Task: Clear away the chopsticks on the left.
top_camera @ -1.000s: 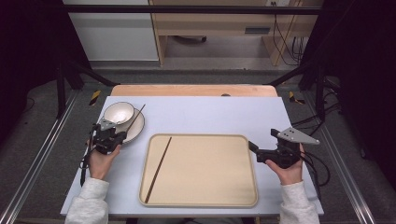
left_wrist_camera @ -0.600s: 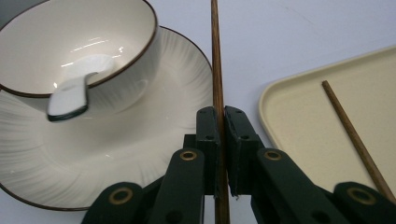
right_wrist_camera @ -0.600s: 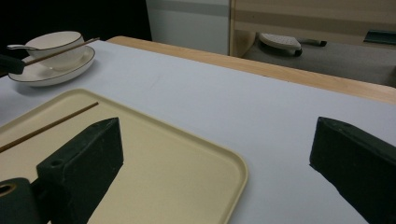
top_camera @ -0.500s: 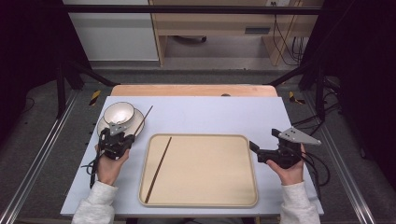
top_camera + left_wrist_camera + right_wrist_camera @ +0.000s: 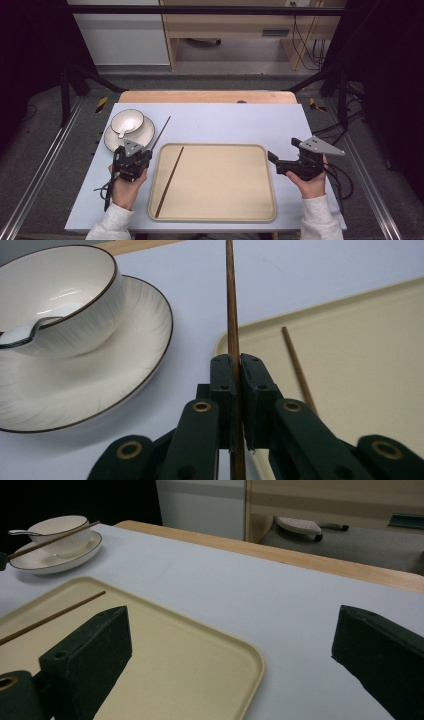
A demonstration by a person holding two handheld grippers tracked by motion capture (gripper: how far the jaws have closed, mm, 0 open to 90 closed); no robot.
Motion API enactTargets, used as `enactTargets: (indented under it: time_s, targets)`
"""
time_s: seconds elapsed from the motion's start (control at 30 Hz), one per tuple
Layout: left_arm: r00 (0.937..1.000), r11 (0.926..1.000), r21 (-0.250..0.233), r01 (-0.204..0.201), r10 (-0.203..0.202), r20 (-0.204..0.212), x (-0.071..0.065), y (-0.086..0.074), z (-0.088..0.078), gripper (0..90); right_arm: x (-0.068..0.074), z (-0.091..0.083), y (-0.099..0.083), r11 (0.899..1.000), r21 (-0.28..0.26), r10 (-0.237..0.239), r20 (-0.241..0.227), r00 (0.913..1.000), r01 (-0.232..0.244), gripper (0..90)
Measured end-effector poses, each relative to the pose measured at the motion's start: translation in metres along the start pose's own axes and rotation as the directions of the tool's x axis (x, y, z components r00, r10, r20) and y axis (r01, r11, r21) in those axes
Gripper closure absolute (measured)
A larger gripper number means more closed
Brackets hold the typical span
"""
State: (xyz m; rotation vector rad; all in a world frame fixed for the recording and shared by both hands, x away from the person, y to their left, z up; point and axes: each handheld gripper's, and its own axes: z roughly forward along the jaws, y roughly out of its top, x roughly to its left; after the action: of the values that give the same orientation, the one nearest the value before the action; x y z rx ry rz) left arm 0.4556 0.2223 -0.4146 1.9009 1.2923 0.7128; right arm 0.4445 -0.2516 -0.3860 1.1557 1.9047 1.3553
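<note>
I see the table [image 5: 225, 117] carrying a beige tray [image 5: 220, 212] at centre, with a plate [image 5: 145, 135] and white bowl [image 5: 127, 120] at its far left corner; a spoon [image 5: 20, 335] rests in the bowl. My right gripper [image 5: 272, 160] sits just right of the tray, jaws wide apart and empty. My left gripper [image 5: 142, 152] clamps one chopstick [image 5: 231, 300], pointing away beside the plate. A second chopstick [image 5: 170, 180] lies inside the tray, near its left edge.
</note>
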Motion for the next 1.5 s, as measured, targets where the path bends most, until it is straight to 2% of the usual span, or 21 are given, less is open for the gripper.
enactTargets:
  time_s: [0.3, 0.33, 0.43, 0.5, 0.53, 0.67, 0.93, 1.2, 1.5]
  targets:
    - [0.9998, 0.9996, -0.028, -0.001, 0.002, 0.019, -0.037, 0.0, -0.017, 84.5, 0.001, -0.001, 0.0, 1.0, -0.007, 0.009, 0.001, 1.0, -0.009, 2.9]
    - [0.9998, 0.9996, -0.028, -0.001, 0.002, 0.019, -0.037, 0.0, -0.017, 84.5, 0.001, -0.001, 0.0, 1.0, -0.007, 0.009, 0.001, 1.0, -0.009, 2.9]
    - [0.9995, 0.9994, -0.035, -0.001, 0.002, 0.033, -0.051, -0.002, -0.019, 84.5, 0.001, -0.001, 0.0, 1.0, -0.006, 0.01, -0.001, 0.9999, -0.01, 2.9]
    - [0.9993, 0.9995, -0.032, -0.003, 0.004, 0.036, -0.054, -0.003, -0.019, 84.5, 0.002, -0.001, 0.0, 1.0, -0.006, 0.01, -0.002, 0.9999, -0.01, 2.9]
    - [0.999, 0.9995, -0.031, 0.004, -0.003, 0.044, -0.061, -0.005, -0.019, 84.5, 0.002, -0.002, 0.001, 1.0, -0.012, 0.005, -0.006, 1.0, -0.005, 2.9]
    - [0.9986, 0.9994, -0.033, 0.014, -0.012, 0.051, -0.071, -0.012, -0.018, 84.5, 0.002, -0.003, 0.002, 1.0, -0.019, 0.007, -0.008, 0.9999, -0.007, 2.9]
    - [0.9941, 0.9955, -0.043, 0.085, -0.082, 0.072, -0.084, -0.038, -0.011, 84.5, 0.003, 0.0, 0.001, 1.0, -0.003, -0.002, -0.007, 1.0, 0.002, 2.9]
    - [0.9913, 0.9934, -0.026, 0.112, -0.11, 0.072, -0.091, -0.054, -0.004, 84.5, 0.005, 0.003, 0.0, 1.0, 0.005, -0.004, -0.009, 1.0, 0.004, 2.9]
    - [0.9918, 0.9937, 0.01, 0.111, -0.112, 0.062, -0.096, -0.063, 0.008, 84.5, 0.006, 0.006, -0.001, 1.0, 0.02, -0.009, -0.012, 0.9999, 0.009, 2.9]
